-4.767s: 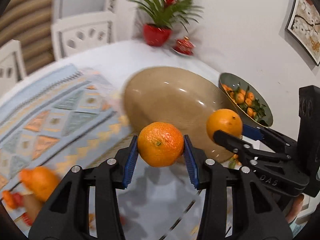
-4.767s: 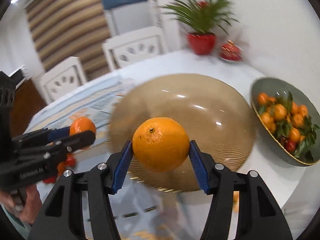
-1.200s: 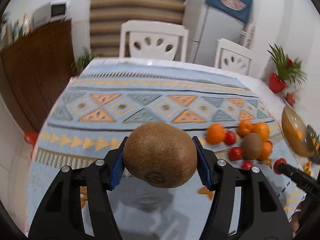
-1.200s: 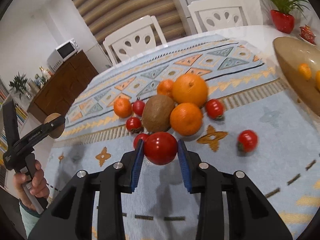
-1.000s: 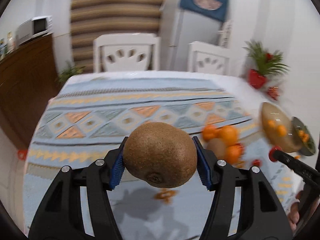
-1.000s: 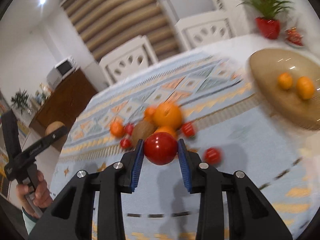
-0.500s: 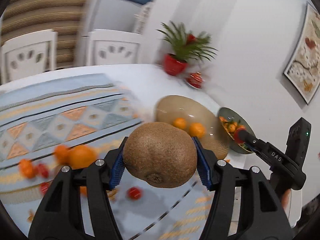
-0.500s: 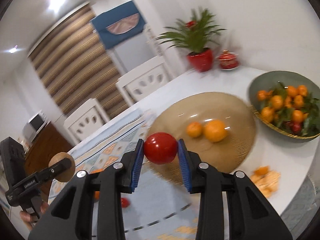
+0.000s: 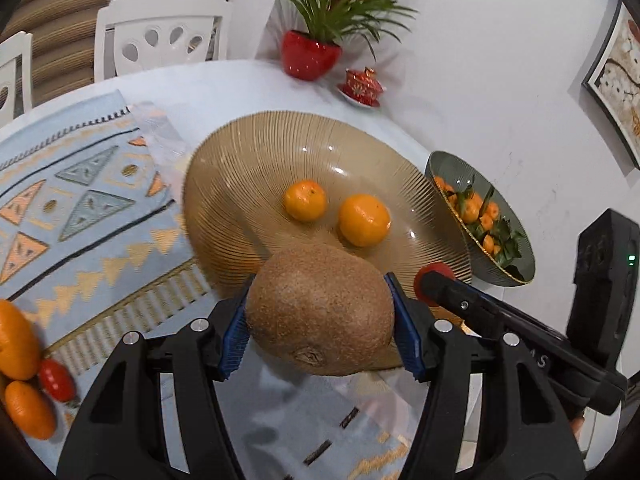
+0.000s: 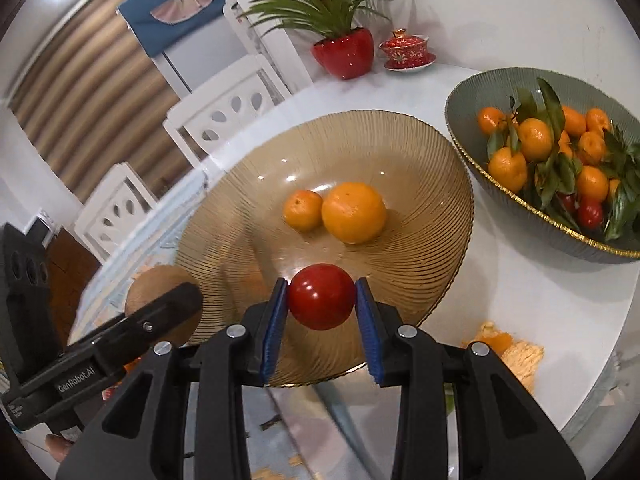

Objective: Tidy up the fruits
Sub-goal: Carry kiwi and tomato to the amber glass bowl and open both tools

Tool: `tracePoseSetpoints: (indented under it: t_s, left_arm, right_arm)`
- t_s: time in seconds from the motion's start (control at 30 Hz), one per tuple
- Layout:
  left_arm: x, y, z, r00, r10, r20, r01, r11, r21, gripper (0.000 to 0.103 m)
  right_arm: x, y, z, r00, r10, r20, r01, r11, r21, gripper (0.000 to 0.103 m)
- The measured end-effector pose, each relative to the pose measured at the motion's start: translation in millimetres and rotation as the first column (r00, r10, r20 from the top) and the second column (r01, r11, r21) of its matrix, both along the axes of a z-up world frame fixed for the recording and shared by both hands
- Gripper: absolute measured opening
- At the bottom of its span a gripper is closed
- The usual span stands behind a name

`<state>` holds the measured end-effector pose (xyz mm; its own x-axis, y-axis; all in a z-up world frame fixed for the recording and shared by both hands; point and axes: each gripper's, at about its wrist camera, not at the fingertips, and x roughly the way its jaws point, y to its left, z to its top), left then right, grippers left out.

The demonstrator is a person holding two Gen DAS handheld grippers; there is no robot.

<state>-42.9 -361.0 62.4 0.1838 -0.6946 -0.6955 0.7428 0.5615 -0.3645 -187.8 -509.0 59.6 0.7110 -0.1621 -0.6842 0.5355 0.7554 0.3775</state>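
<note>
The left claw [image 9: 320, 320] is clamping a kiwi [image 9: 320, 312]. The right claw [image 10: 322, 304] is squeezing a tomato [image 10: 322, 302], with the amber bowl [image 10: 420, 152] just ahead.

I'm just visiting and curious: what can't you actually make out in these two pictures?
- Left wrist view: the kiwi hides the amber bowl's near rim.
- Left wrist view: the tomato is mostly behind the right gripper's fingers.
- Right wrist view: the green bowl is cut off by the edge.
</note>
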Motion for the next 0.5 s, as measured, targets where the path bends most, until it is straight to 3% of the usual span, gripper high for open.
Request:
tracePoseSetpoints:
  t_s: [0.27, 0.5]
  left_arm:
    - [-0.3, -20.0, -6.3, 0.999, -0.019, 0.032, 0.018, 0.999, 0.042, 0.061]
    - [-0.9, -6.6, 7.5, 0.998, 0.004, 0.063, -0.005, 1.0, 0.011, 0.062]
  right_arm:
    - [2.0, -7.7, -3.5, 0.999, -0.024, -0.023, 0.023, 0.999, -0.027, 0.034]
    - [-5.0, -8.5, 2.6, 0.999, -0.042, 0.003, 0.042, 0.999, -0.023, 0.037]
